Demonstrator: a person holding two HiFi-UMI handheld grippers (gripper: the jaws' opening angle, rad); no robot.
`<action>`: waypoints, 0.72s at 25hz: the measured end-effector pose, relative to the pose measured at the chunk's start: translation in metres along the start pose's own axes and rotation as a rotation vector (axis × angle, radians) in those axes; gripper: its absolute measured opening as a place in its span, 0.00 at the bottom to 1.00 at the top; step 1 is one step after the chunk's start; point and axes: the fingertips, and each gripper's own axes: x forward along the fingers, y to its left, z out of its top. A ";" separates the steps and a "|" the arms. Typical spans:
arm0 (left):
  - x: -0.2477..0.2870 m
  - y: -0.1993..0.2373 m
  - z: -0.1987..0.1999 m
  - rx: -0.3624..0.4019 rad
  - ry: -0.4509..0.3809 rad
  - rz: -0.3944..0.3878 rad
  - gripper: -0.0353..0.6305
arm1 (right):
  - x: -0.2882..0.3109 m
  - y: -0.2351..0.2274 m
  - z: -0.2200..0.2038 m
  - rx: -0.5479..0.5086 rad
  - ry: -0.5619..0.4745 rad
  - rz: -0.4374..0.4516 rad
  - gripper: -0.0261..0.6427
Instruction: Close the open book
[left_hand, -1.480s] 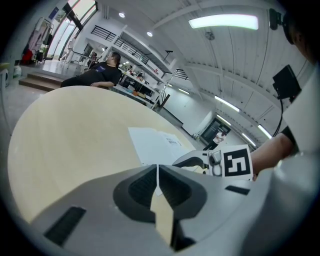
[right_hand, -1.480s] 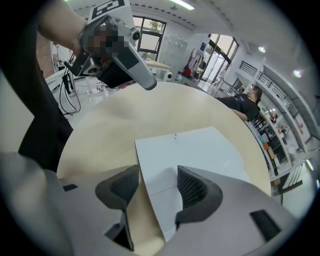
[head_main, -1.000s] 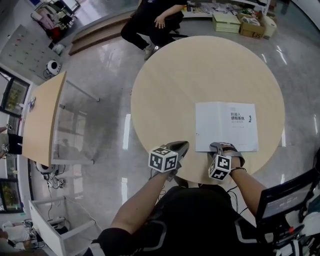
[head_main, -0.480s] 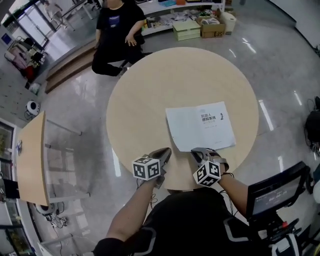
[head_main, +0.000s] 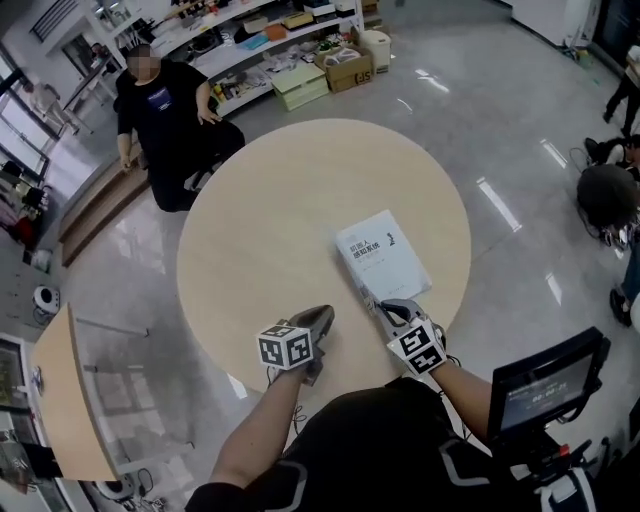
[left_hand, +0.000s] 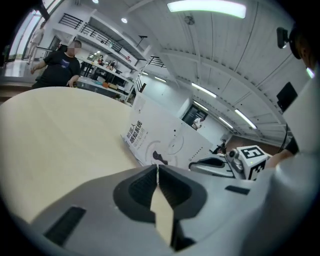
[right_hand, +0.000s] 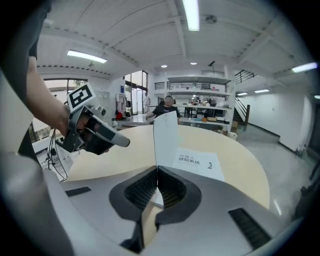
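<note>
On the round wooden table (head_main: 270, 230) lies a white book (head_main: 388, 255), its title leaf (right_hand: 197, 164) flat on the tabletop. My right gripper (head_main: 380, 305) sits at the book's near edge, shut on the other leaf (right_hand: 165, 132), which stands upright from its jaws (right_hand: 157, 170). The left gripper (head_main: 323, 318) hovers over the table's near edge, left of the book and apart from it. Its jaws (left_hand: 157, 167) are shut with nothing between them. In the left gripper view the raised leaf (left_hand: 160, 135) and the right gripper (left_hand: 215, 165) show ahead to the right.
A person in black (head_main: 165, 110) sits on the floor beyond the table. Shelves with boxes (head_main: 310, 80) line the far wall. A monitor (head_main: 545, 385) stands at my near right and a wooden desk (head_main: 60, 400) at my left. Another person (head_main: 608, 195) is at the right edge.
The book lay open and flat before. My right gripper has shut on its near-left leaf, rolled and risen, standing that leaf upright. The left gripper shifted slightly; the head view swung round.
</note>
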 end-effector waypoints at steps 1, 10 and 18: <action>0.006 -0.003 0.000 0.009 0.009 -0.009 0.05 | -0.003 -0.009 -0.005 0.045 0.000 -0.021 0.04; 0.021 -0.015 -0.003 0.046 0.068 -0.043 0.05 | -0.005 -0.062 -0.064 0.454 0.098 -0.117 0.04; 0.013 -0.016 -0.008 0.038 0.072 -0.037 0.05 | -0.003 -0.077 -0.102 0.719 0.235 -0.124 0.12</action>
